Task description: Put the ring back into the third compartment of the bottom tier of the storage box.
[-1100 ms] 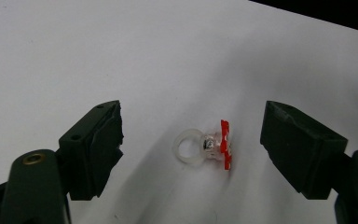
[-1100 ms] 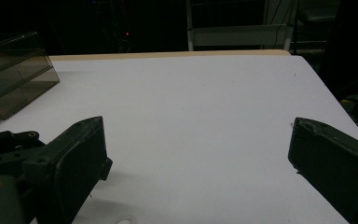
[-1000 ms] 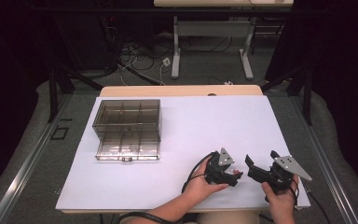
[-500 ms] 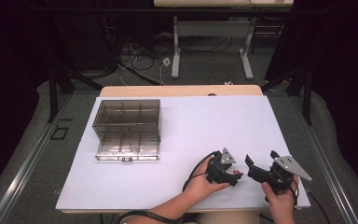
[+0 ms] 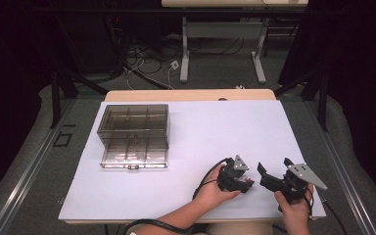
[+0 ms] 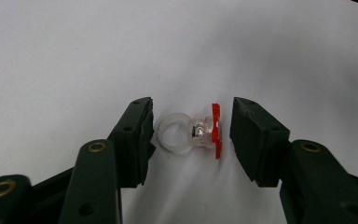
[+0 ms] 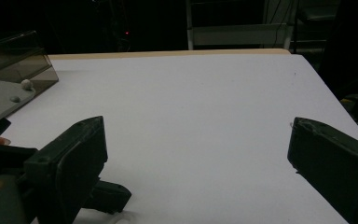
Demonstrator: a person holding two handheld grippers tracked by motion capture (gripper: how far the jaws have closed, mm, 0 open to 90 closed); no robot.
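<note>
While left tongs bracket ring | right tongs spread wide

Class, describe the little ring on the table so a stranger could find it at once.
Start at the white table and go to its near right part, where the left gripper points down. Between its open jaws lies a small clear plastic ring with a red top; the only other item, a smoky compartment box, sits far left.
</note>
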